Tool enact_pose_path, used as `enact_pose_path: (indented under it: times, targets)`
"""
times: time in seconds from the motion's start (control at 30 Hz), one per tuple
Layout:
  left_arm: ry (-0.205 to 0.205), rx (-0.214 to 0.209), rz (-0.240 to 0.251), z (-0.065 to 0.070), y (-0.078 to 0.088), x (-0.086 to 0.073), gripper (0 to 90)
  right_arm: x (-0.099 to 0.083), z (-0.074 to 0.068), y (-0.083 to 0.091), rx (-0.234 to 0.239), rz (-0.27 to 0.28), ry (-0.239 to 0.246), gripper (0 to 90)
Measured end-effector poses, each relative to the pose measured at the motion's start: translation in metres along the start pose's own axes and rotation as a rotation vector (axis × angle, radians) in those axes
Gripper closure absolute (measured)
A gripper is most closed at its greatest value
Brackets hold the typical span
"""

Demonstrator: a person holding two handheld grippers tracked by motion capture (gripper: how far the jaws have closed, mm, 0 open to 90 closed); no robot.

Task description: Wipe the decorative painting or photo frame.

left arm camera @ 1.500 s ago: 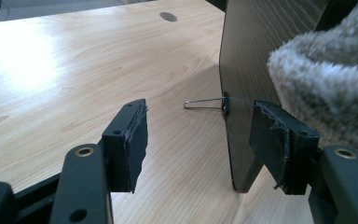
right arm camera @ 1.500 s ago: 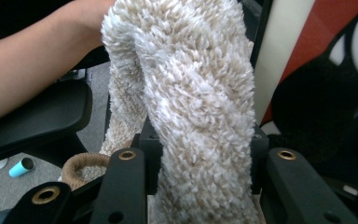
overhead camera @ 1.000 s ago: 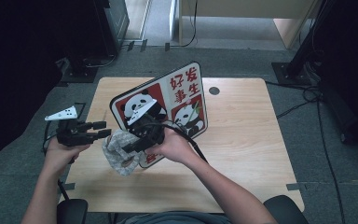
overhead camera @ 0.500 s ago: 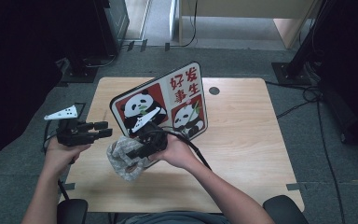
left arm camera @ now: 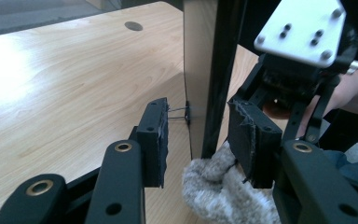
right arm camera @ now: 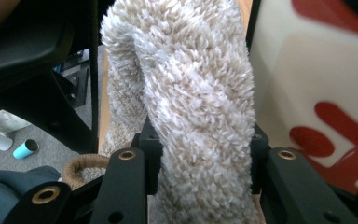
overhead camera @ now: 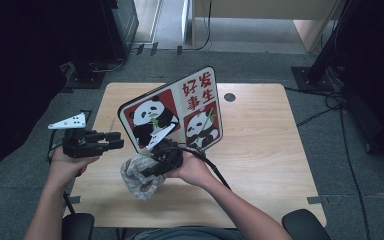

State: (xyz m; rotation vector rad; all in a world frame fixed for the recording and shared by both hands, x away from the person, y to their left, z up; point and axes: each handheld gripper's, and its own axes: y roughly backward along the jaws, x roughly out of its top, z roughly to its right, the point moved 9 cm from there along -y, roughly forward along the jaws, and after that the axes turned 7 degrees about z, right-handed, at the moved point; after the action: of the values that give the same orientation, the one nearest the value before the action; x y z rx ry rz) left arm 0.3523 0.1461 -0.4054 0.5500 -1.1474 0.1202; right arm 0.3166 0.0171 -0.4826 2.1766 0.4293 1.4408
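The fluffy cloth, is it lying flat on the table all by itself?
No, the fluffy cloth is pinched between the two black jaws of the right gripper, bunched up next to the panda board.

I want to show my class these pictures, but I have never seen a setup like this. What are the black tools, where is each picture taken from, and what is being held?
A person sits at a wooden table and holds a hand-operated two-jaw gripper in each hand. The high view looks down from above; the other two come from cameras riding on each gripper. The right gripper is clamped on a fluffy beige cloth, beside an upright panda picture board. The left gripper has just been closing, its jaws on either side of the board's edge, not yet pressing on it.
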Motion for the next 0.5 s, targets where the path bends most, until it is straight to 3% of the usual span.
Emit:
enact_pose_path:
  times: [0.33, 0.5]
  targets:
    - [-0.005, -0.006, 0.018, 0.007, -0.007, 0.005, 58.1, -0.017, 0.003, -0.007, 0.01, -0.011, 0.001, 63.6]
    - [-0.006, -0.013, 0.005, 0.011, -0.015, 0.004, 58.4, -0.021, 0.004, -0.008, 0.015, -0.007, 0.004, 63.6]
